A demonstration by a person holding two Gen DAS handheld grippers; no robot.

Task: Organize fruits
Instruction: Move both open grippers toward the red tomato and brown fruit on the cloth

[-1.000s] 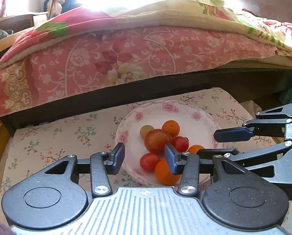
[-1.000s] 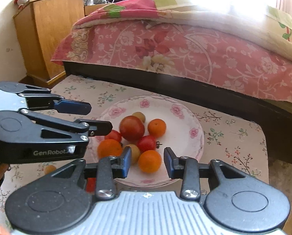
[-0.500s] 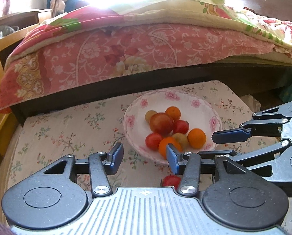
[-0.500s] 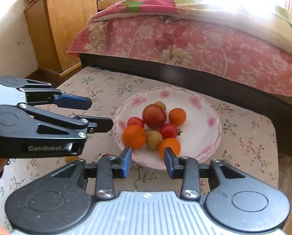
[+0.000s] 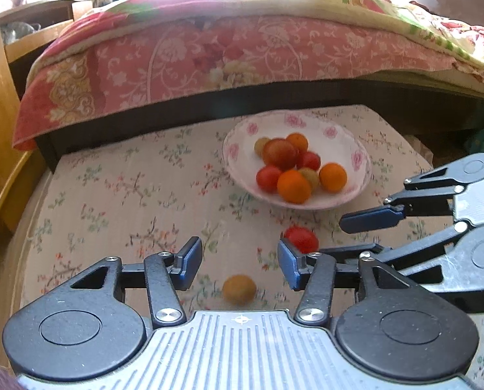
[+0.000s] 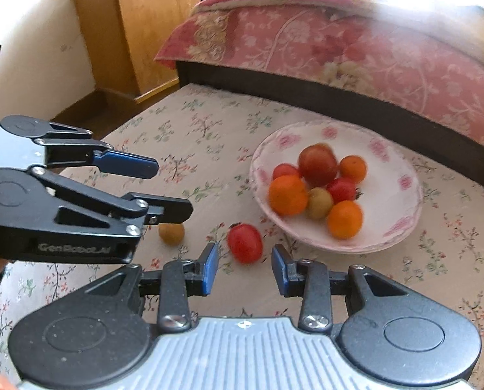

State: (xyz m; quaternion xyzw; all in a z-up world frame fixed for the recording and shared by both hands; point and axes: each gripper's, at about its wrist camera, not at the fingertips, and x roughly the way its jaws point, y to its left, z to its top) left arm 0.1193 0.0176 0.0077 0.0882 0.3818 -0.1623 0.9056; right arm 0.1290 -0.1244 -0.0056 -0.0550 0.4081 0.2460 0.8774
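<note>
I am looking across a bedroom: a bed [image 5: 242, 52] with a pink floral cover runs along the far side, and a wooden cabinet [image 6: 138, 29] stands at the far left. In front of the bed is a low counter [image 5: 112, 188] under a flowered cloth. On its right part sits a white floral plate [image 6: 394, 162] holding a heap of fruit: a large dark red tomato [image 6: 318, 161], several oranges and smaller red and greenish pieces, all touching one another.

Two fruits lie on the cloth on the near side of the plate. A red tomato [image 6: 244, 243] rests near the plate's rim, and a small yellow-brown fruit [image 5: 239, 289] lies further left and nearer to me.

My left hand-held gripper [image 5: 240, 261] has its jaws apart, empty, with the yellow-brown fruit just beneath the gap. My right hand-held gripper [image 6: 244, 269] is also spread and empty, the red tomato lying just beyond its fingertips.
</note>
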